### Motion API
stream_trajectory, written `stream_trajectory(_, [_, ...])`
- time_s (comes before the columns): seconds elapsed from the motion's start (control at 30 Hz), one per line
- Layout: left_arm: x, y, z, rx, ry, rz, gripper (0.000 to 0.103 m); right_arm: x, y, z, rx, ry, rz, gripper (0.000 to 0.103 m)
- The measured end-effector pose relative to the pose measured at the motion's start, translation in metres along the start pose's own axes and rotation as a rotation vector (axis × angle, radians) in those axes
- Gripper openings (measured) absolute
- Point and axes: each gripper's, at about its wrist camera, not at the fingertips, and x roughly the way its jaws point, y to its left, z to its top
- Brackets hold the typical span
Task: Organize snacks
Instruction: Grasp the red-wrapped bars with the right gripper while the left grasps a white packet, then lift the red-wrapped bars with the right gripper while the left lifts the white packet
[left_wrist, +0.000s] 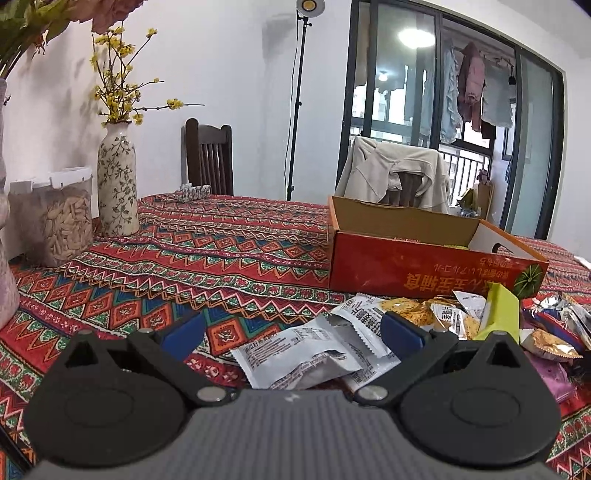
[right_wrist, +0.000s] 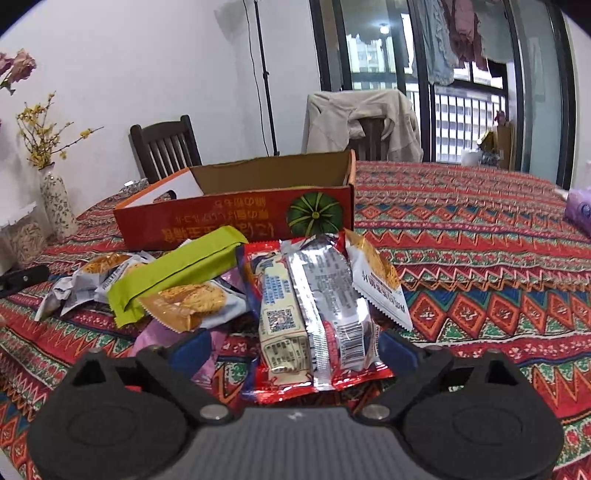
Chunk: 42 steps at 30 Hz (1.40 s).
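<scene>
Lying between released right gripper (right_wrist: 291, 347) pads: red packet (right_wrist: 314, 314). Lying between released left gripper (left_wrist: 291, 332) pads: white packet (left_wrist: 295, 354).

We can see big yellow writing on the front of the red box (right_wrist: 236, 218), but it is upside down and we cannot read it. A green pumpkin picture sits at the box's right end. Just in front of the box lies a red and silver packet (right_wrist: 314, 314) with a square code and a bar code; its small print is too tiny. A white packet (left_wrist: 295, 354) left of the box has blurry print.
</scene>
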Motion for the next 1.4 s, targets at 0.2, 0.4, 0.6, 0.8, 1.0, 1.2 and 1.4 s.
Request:
stream_trajectory(0.2, [-0.001, 0.001, 0.0, -0.003, -0.002, -0.002, 0.103, 0.016, -0.007, 0.015, 0.0, 0.012, -0.016, 0.089])
stream_trajectory(0.4, [0.0, 0.002, 0.0, -0.007, 0.004, -0.009, 0.103, 0.032, -0.004, 0.027, -0.034, 0.017, -0.028, 0.089])
stream_trajectory(0.6, [0.001, 0.003, 0.0, -0.01, 0.009, -0.011, 0.103, 0.046, 0.003, 0.041, -0.106, 0.006, -0.016, 0.089])
stream_trajectory(0.8, [0.001, 0.003, 0.0, -0.016, 0.01, -0.015, 0.103, 0.066, 0.002, 0.043, -0.105, 0.065, 0.005, 0.088])
stream_trajectory(1.0, [0.002, 0.003, -0.001, -0.017, 0.017, -0.021, 0.103, 0.053, -0.003, 0.033, -0.066, 0.028, 0.021, 0.066])
stream_trajectory(1.2, [0.002, 0.003, 0.0, -0.016, 0.018, -0.019, 0.103, 0.016, 0.013, 0.018, -0.135, -0.127, -0.033, 0.063])
stream_trajectory(1.4, [0.003, 0.003, 0.0, -0.012, 0.03, -0.016, 0.103, -0.006, 0.019, 0.007, -0.147, -0.25, -0.103, 0.063])
